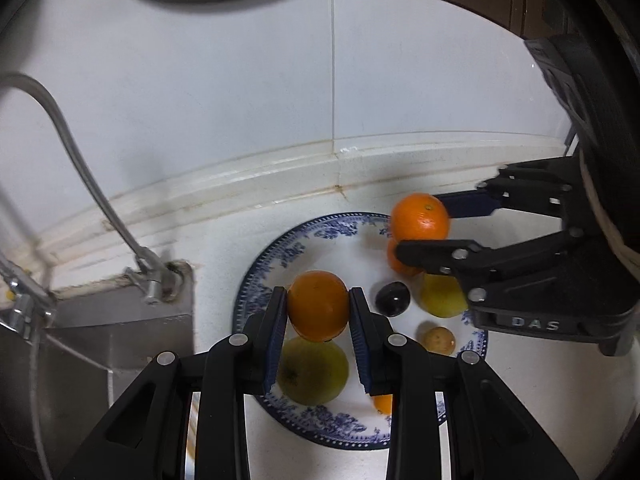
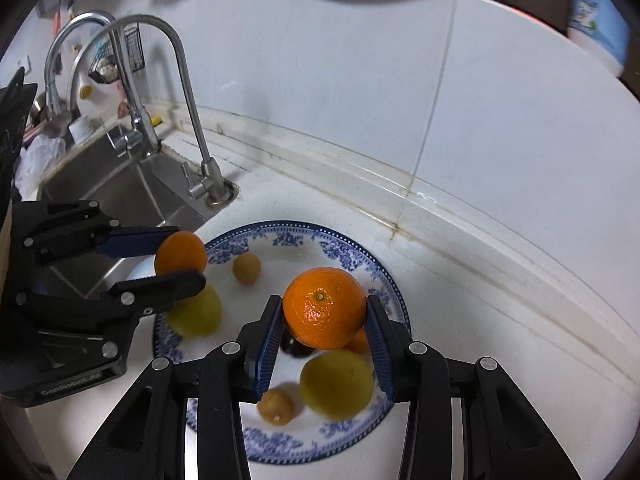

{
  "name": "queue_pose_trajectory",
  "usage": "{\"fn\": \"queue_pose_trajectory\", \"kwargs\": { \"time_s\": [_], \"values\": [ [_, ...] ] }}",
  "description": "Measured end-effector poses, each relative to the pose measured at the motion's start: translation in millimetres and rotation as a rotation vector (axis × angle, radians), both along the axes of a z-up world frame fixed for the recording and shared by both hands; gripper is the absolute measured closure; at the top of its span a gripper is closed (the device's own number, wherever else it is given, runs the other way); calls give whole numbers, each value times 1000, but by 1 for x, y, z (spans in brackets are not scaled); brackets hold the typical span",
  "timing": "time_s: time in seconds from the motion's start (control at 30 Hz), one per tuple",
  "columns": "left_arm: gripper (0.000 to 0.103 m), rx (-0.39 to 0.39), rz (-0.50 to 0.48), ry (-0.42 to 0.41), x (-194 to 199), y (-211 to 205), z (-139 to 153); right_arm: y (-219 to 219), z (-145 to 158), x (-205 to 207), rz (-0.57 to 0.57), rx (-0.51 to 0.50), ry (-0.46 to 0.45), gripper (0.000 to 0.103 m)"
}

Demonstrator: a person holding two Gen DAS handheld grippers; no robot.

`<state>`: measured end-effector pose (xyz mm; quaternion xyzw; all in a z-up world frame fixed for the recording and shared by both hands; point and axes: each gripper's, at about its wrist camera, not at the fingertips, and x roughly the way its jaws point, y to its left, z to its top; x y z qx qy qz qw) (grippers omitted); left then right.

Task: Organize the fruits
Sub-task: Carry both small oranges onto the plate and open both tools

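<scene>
A blue-patterned white plate lies on the white counter. My left gripper is shut on an orange and holds it above the plate; it also shows in the right wrist view. My right gripper is shut on a second orange, also seen from the left wrist. On the plate lie two yellow-green fruits, a dark plum, small brown fruits and another orange.
A steel sink with taps lies left of the plate. A tiled wall and raised ledge run behind it. A white-and-blue container stands at the upper right.
</scene>
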<state>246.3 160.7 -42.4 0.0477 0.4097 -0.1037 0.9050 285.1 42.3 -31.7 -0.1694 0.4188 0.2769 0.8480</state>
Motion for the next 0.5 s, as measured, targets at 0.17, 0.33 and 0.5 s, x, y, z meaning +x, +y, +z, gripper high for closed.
{"fn": "queue_pose_trajectory", "kwargs": {
  "time_s": [0.17, 0.33, 0.5],
  "values": [
    [73, 4, 0, 35, 11, -1, -9, 11, -9, 15, 25, -21, 18, 61],
    [73, -13, 3, 61, 16, 1, -12, 15, -15, 28, 14, 3, 57, 61],
    [56, 18, 6, 45, 13, -2, -10, 15, -16, 28, 22, 5, 65, 61]
  ]
}}
